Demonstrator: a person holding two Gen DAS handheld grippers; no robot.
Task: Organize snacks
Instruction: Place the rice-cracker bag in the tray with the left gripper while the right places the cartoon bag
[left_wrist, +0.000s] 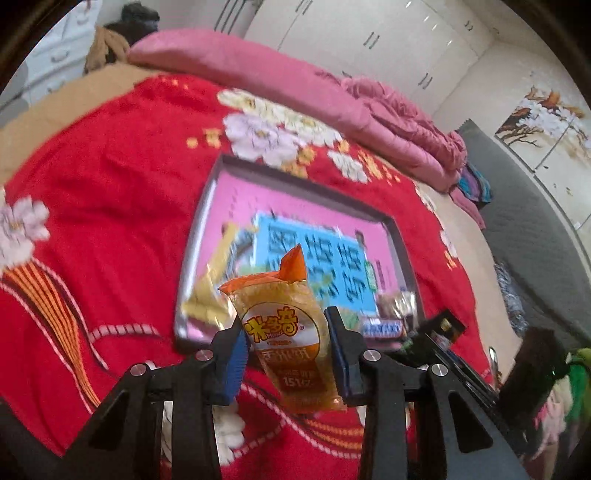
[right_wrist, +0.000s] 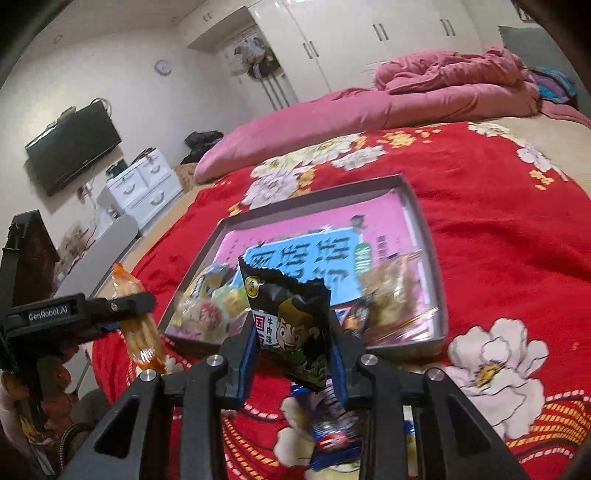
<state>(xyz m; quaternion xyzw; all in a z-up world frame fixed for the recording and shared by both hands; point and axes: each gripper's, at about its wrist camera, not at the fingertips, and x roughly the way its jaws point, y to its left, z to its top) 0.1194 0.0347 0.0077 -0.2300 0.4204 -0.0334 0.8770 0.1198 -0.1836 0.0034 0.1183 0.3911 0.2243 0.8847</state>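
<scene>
My left gripper (left_wrist: 286, 338) is shut on an orange snack packet (left_wrist: 286, 332) and holds it upright above the red bedspread, just short of the grey tray (left_wrist: 201, 218). My right gripper (right_wrist: 293, 345) is shut on a black snack packet (right_wrist: 291, 325) with a cartoon boy, held before the same tray (right_wrist: 424, 236). The tray has a pink and blue lining and holds several snacks at its near end. The left gripper with the orange packet (right_wrist: 138, 325) shows at the left of the right wrist view. A blue wrapped bar (right_wrist: 332, 432) lies on the bedspread under my right gripper.
The tray lies on a red flowered bedspread (left_wrist: 110, 192) on a bed. A folded pink quilt (right_wrist: 369, 107) lies along the far side. White wardrobes stand behind. A wall TV (right_wrist: 72, 147) and white drawers (right_wrist: 142, 188) are at the left beyond the bed.
</scene>
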